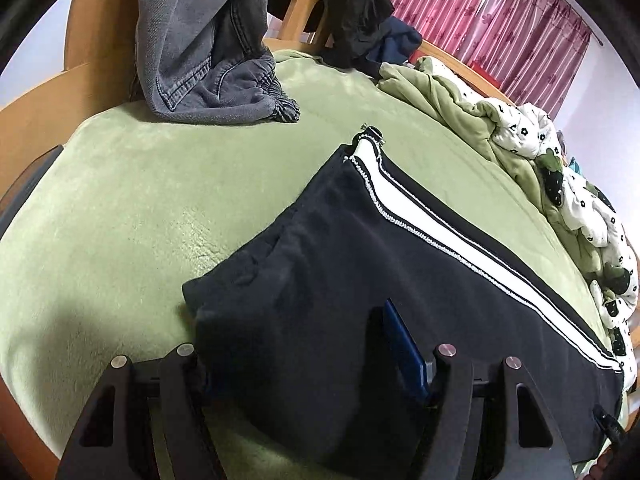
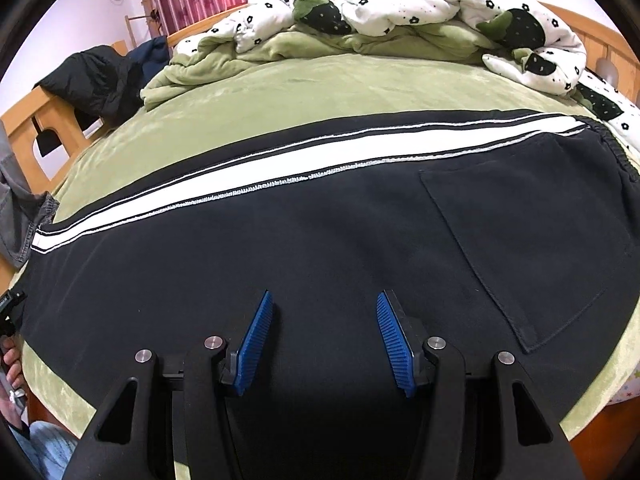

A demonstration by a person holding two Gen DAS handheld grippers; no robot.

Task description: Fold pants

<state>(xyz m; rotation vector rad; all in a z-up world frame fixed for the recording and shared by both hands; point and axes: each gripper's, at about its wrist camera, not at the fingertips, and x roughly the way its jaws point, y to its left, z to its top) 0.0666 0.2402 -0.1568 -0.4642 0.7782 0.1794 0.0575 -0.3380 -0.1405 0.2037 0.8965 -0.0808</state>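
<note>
left gripper [image 1: 308, 356]: jaws straddling the black pants [image 1: 360, 280] at lower centre, gripping nothing, risking pinching the green blanket [image 1: 140, 200] too.
right gripper [image 2: 325, 336]: hovering unclenched, empty, risking a skewed fold.

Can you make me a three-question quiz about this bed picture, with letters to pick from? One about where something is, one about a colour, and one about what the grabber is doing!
1. Where do the black track pants with the white side stripe lie?
A. On the green fleece blanket
B. On the floor
C. Over the wooden bed frame

2. What colour are the ribbed pads of the right hand-held gripper?
A. Red
B. Blue
C. Yellow

3. How are the right hand-held gripper's jaws?
A. Squeezed on the grey denim jeans
B. Shut tight together
C. Apart, with pants fabric showing between them

Answers:
1 A: the green fleece blanket spreads out all around the pants.
2 B: both pads show bright blue in the right wrist view.
3 C: a wide gap separates the pads.
</note>
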